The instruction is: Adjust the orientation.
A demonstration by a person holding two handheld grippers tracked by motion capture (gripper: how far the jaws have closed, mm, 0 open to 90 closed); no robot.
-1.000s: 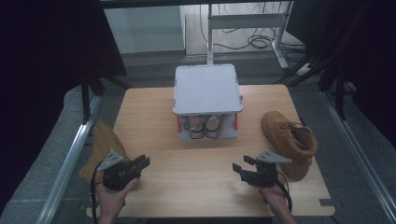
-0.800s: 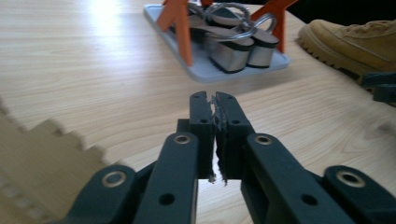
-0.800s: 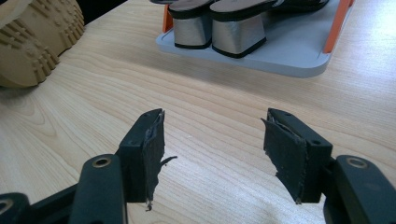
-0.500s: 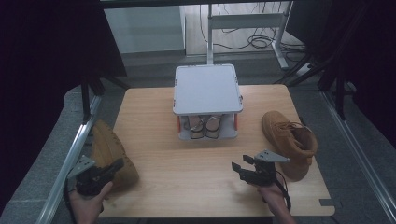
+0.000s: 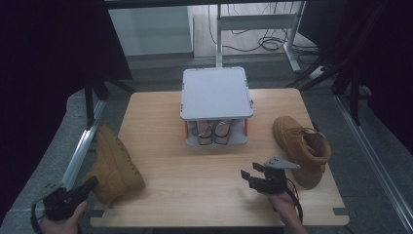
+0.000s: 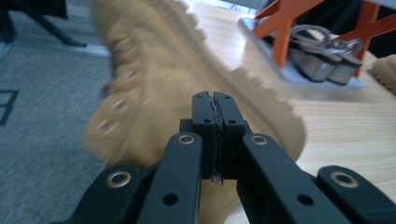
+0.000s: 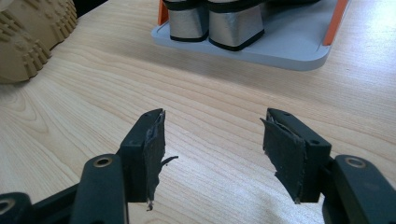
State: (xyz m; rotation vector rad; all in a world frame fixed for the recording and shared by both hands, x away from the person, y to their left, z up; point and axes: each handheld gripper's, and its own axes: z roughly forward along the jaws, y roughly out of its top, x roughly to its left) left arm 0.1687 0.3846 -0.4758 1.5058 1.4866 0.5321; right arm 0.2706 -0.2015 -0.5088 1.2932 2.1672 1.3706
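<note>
A tan boot lies on its side at the table's left edge, its toothed sole turned toward the table's middle. My left gripper sits off the near left corner, its tips just short of that boot. In the left gripper view the left gripper is shut with nothing between the pads. A second tan boot stands upright at the right. My right gripper rests low over the wood just left of this boot. It is also open and empty in the right gripper view.
A grey two-shelf rack with orange posts stands at mid-table, a pair of block-heeled shoes on its lower shelf. Bare wood lies between the two grippers. Metal frame rails run along the table's sides.
My left hand has drawn back to the left and toward the near corner, off the tabletop, and its jaws have come together. The right hand and both boots stay put.
</note>
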